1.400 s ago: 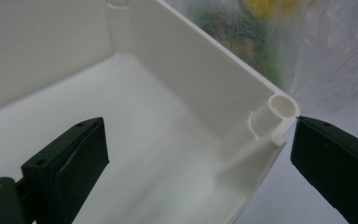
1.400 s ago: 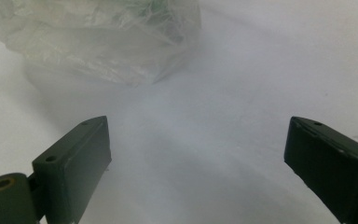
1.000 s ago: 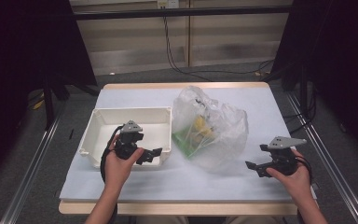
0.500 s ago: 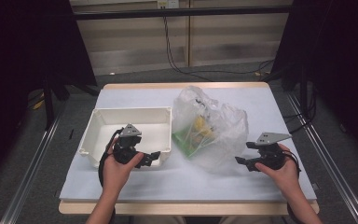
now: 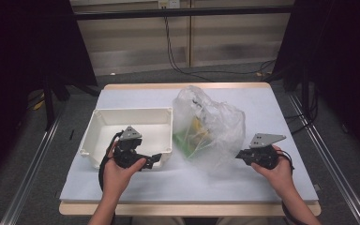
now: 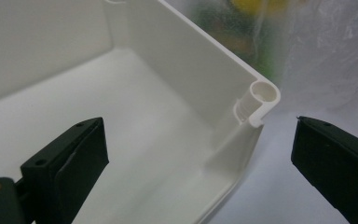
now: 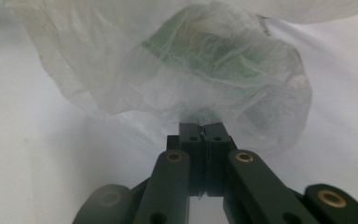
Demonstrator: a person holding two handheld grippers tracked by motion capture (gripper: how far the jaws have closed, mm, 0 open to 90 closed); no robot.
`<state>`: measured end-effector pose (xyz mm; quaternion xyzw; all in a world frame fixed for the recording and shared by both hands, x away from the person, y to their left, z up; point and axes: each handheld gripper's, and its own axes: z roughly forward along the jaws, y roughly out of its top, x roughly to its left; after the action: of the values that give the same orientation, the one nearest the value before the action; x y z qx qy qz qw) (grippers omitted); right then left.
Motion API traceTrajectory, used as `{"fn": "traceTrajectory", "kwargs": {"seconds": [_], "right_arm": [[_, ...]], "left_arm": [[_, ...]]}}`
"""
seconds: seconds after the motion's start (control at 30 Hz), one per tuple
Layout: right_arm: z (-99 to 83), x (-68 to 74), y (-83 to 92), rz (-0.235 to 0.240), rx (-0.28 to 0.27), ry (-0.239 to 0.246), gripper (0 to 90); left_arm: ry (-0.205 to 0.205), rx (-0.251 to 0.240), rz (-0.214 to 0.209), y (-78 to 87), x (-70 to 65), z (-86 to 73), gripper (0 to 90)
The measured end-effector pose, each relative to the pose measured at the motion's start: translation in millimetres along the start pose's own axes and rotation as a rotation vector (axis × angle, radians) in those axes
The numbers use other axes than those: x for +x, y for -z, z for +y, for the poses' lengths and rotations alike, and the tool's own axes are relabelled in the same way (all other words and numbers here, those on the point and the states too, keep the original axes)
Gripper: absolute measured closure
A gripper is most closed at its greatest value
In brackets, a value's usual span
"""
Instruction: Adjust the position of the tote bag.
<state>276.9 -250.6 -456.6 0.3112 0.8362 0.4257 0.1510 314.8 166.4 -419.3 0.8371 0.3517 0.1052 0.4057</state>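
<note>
Plastic bag (image 5: 209,126) lay on the surface (image 5: 272,101) just right of the white bin (image 5: 129,124). Right tongs (image 7: 200,135) had just closed, pinching the bag's film. Left tongs (image 6: 200,154) stood wide, straddling the bin's corner.

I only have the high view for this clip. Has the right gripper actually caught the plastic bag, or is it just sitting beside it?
Observer: Caught. In the right gripper view, the right gripper has just been closing. Its jaws are now shut, with the film of the plastic bag pinched at their tips.
Operator: And the other one, is it clamped on anything?
Observer: No. The left gripper is open. Its jaws straddle a corner of the white bin, one over the inside and one outside, and neither touches it.
Operator: What is in the bag?
Observer: Something green shows through the film, too blurred to name.
</note>
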Motion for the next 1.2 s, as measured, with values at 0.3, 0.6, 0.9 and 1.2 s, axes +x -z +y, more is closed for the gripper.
{"fn": "traceTrajectory", "kwargs": {"seconds": [0.3, 0.6, 0.9, 1.2], "right_arm": [[2.3, 15.5, -8.3, 0.063, 0.000, -0.037, 90.0], [3.7, 23.1, -14.0, 0.060, 0.008, -0.054, 88.7], [-11.5, 3.3, 14.2, -0.027, -0.012, -0.081, 39.1], [-10.2, -12.2, 11.0, -0.112, -0.109, -0.061, 28.8]], "left_arm": [[-0.027, -0.022, -0.023, -3.0, -8.7, 9.2, 3.4], [-0.049, -0.025, -0.040, -8.6, -19.3, 16.5, 3.3], [-0.043, -0.033, -0.043, -7.9, -19.1, 19.6, 3.3], [-0.054, -0.010, -0.056, -13.4, -23.6, 19.1, 3.4]]}}
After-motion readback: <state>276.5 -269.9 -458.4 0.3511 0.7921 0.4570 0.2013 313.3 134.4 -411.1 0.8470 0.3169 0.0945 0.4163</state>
